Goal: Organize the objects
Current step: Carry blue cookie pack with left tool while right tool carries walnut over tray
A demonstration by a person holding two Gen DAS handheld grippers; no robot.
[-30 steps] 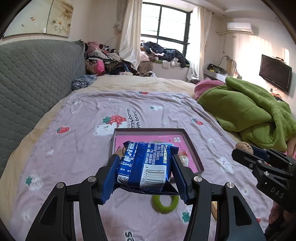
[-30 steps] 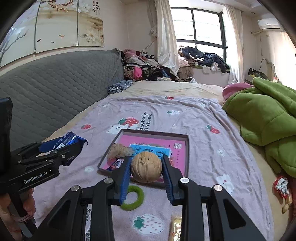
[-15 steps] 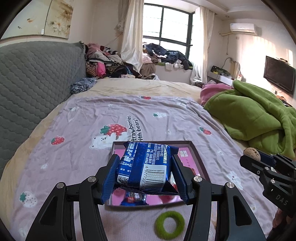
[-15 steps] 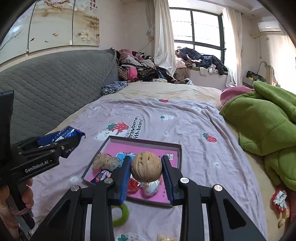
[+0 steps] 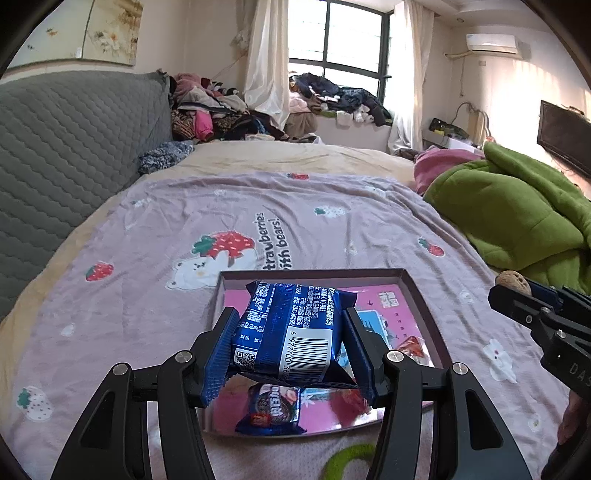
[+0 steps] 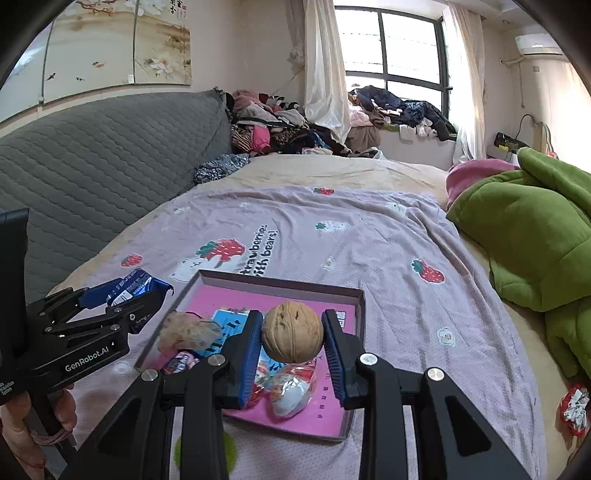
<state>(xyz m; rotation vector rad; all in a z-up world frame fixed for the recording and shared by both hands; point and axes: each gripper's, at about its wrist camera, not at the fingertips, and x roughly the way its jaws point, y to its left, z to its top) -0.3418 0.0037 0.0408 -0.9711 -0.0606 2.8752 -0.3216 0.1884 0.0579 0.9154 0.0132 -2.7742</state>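
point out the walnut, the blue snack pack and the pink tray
walnut (image 6: 291,332), right wrist view, middle of the shell
blue snack pack (image 5: 291,332), left wrist view, front of wrapper
pink tray (image 6: 280,284), right wrist view, far rim

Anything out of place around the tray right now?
One thing: a green ring lies on the blanket just outside the pink tray's near edge, not in it. Both grippers hold their items cleanly.

Daylight from the window fills my room views, blown out to white at the panes. Sun falls warm on the right-hand wall and washes over the curtain. The bedspread is evenly lit, with soft shadows. Both pictures are sharp. The fisheye bends the edges hard, and black corners ring each frame.
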